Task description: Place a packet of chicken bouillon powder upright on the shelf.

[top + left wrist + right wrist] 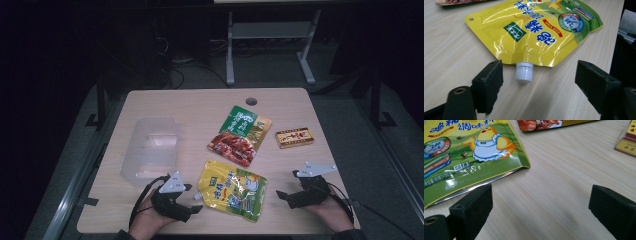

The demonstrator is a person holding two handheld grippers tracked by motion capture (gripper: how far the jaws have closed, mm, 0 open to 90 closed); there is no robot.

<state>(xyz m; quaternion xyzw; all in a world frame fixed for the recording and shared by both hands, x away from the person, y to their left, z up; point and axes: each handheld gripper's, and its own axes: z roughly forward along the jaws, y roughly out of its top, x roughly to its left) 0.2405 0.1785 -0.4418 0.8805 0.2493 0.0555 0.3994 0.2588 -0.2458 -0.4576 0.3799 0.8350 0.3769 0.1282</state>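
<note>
I am at the approach step: both tongs flank the yellow pouch [233, 188], which lies flat on the desk [150, 105] at the lower middle of the high view, and neither has hold of anything. My left tongs [197, 202] sit at the lower left of that view, jaws spread wide; in the left gripper view the pouch's white cap [524, 72] stands in the lower middle of the frame, inside the gap and nearer the left-hand jaw, untouched. My right tongs [281, 194] rest at the lower right, jaws likewise wide apart over bare wood, with the pouch's sealed bottom edge at the left of the right gripper view. I judge the next move is to ease the left tongs forward until the cap sits squarely between the pads, then close on it; the right tongs would need to slide toward the bottom edge to steady the pouch.
</note>
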